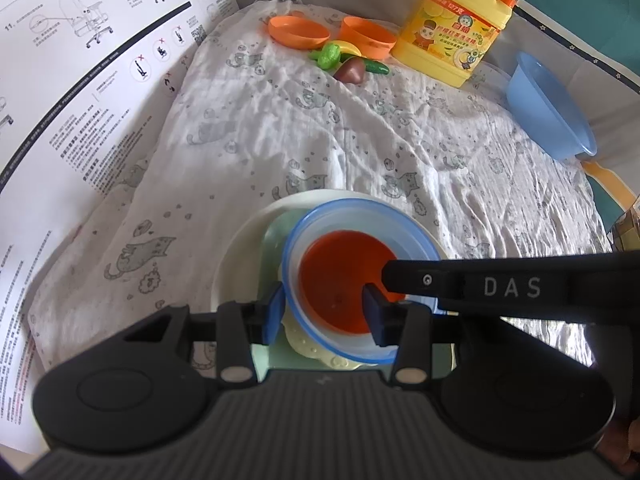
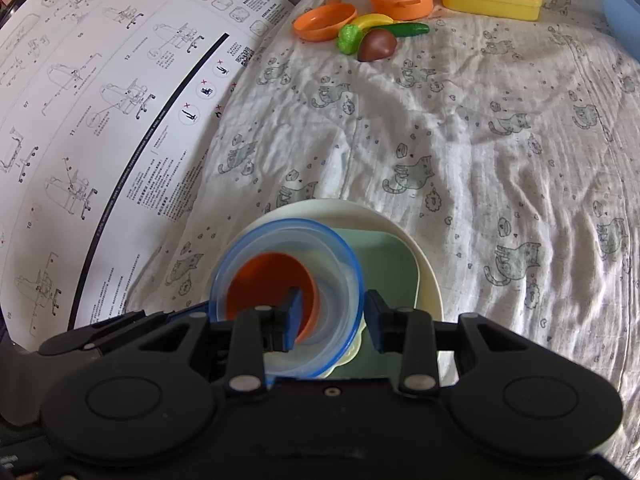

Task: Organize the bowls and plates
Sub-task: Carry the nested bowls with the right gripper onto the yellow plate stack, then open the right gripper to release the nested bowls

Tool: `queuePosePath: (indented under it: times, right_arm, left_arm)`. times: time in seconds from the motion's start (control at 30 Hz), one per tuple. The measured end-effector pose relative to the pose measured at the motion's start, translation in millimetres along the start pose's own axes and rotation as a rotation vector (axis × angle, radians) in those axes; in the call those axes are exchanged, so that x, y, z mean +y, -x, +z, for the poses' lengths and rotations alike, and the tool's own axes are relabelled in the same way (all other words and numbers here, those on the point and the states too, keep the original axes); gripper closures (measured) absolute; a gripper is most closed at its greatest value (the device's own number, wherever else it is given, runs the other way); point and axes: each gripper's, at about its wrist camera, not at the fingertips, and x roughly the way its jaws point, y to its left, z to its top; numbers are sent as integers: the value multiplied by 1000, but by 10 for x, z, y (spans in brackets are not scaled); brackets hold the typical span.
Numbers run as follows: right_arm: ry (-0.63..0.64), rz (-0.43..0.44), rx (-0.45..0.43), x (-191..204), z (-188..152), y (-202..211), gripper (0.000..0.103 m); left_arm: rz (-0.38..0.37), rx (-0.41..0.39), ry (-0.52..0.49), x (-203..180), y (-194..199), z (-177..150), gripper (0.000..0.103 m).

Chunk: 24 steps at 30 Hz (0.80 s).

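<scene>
**Stack of dishes, both grippers at the clear bowl's rim**

Landmark taken: cream round plate (image 1: pixel 240 248), lying on the cat-print cloth (image 1: pixel 360 140); on that plate, a pale green square plate (image 2: pixel 380 256); on the green plate, a clear bowl with blue rim (image 1: pixel 416 236), tilted; inside the clear bowl, an orange bowl (image 1: pixel 340 276), nested and likewise tilted; under the near edge of the clear bowl, a pale yellow piece, too little visible to name.

Left gripper (image 1: pixel 324 314): partly open; one blue pad outside the clear bowl's wall, the other inside over the orange bowl; wall straddled; whether the pads press on it cannot be told. Right gripper (image 2: pixel 334 318): partly open; one pad inside the clear bowl beside the orange bowl, the other outside the rim; firm contact likewise not confirmable.

Beyond the cream plate, at the far edge of the cloth: orange shallow dish (image 1: pixel 298 31) and orange cup (image 1: pixel 366 36), apart; just in front of them, toy food in a cluster: green leafy piece (image 1: pixel 330 55), yellow banana (image 2: pixel 374 21), cucumber (image 2: pixel 408 29), brown chestnut-like piece (image 2: pixel 376 46). Right of the cluster: yellow detergent jug (image 1: pixel 456 28) with orange pump, upright. Far right of the cream plate: blue basin (image 1: pixel 548 112), tilted at the cloth's edge. Left of the cream plate: printed assembly sheet (image 1: pixel 80 92), partly overlapped by the cloth.
</scene>
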Motion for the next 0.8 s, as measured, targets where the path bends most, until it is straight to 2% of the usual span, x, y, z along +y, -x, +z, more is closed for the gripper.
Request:
queuePosePath:
  times: [0.23,0.3,0.37,0.43,0.47,0.5,0.53,0.57,0.63,0.7,0.8]
  right_arm:
    - [-1,12,-2,10,-12,18,67]
    - [-2,12,-5,6,-19,37,67]
    - [-3,14,-14,0,-30,76,63]
    - [1,9,-32,-1,-39,138,53]
    - [5,3,-48,-3,-42,184,49]
    - [6,0,-64,-12,-43,229,39]
    - [4,-2,-83,-28,-45,284,26]
    - [-2,1,-103,-50,-47,346,20]
    - [-11,21,-141,-101,-63,473,6]
    - [-14,27,-175,-137,-89,579,0]
    - [-20,28,-221,-223,-159,736,0]
  left_arm:
    - [14,-2,-12,-10,-13,-10,59]
    - [22,-11,-21,-19,4,-16,54]
    - [28,-27,-31,-33,36,-23,45]
    - [44,-53,-42,-50,92,-27,37]
    - [61,-76,-47,-57,135,-30,27]
    - [77,-97,-47,-58,179,-32,15]
    - [93,-123,-46,-55,230,-35,10]
    - [101,-154,-45,-45,291,-40,4]
    - [96,-201,-46,-34,406,-47,0]
    - [94,-235,-49,-25,509,-61,0]
    - [110,-272,-63,-33,631,-106,0]
